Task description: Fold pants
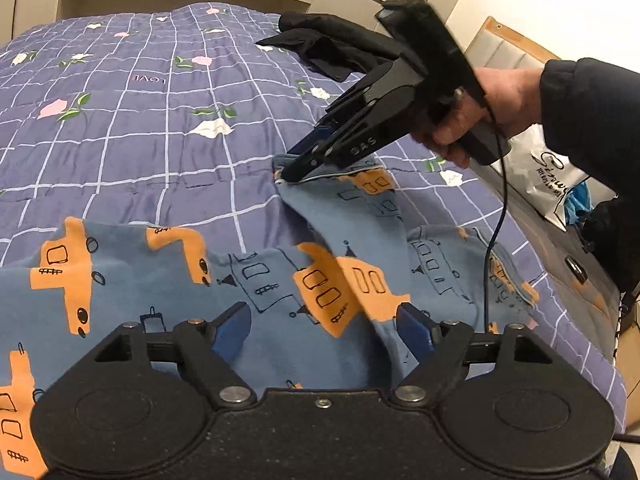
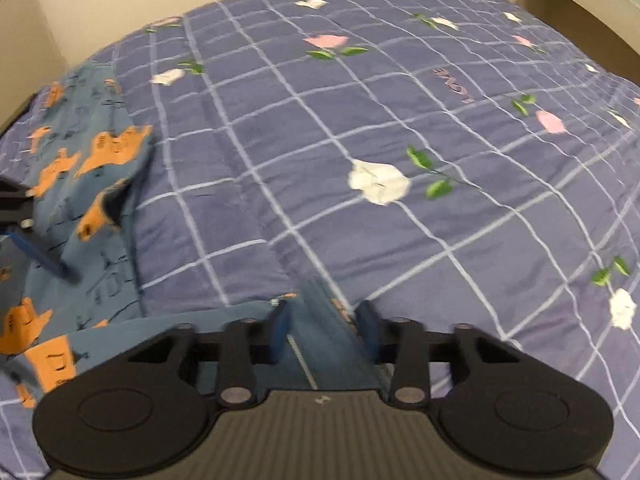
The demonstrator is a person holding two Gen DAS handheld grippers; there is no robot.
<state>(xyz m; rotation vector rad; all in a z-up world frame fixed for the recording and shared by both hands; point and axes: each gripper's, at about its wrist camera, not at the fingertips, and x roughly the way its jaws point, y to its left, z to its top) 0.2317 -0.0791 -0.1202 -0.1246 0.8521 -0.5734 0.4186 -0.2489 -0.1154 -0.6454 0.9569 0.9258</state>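
- The left hand-held gripper [image 1: 324,332] is nearest in the left wrist view; its blue pads stand wide apart over the pants [image 1: 256,276], pressing on nothing, so it is released.
- The pants, blue with orange vehicle prints, lie rumpled on the bed along its near edge, with their long axis running roughly across the left wrist view.
- One end of the cloth is drawn out away from that camera, toward the middle of the bed.
- The right hand-held gripper [image 1: 294,174] is clenched on the hem at that end; its side reads "DAS".
- In the right wrist view a hemmed strip of the blue cloth lies between this gripper's narrowly set pads [image 2: 280,332].
- The quilt [image 1: 160,128] beneath is purple, checked with white lines and printed with roses; "LOVE" shows on it upside down.
- Further off lies a black garment [image 1: 332,46].
- Beside the bed sits a white bag [image 1: 548,184] with script lettering too small to read.
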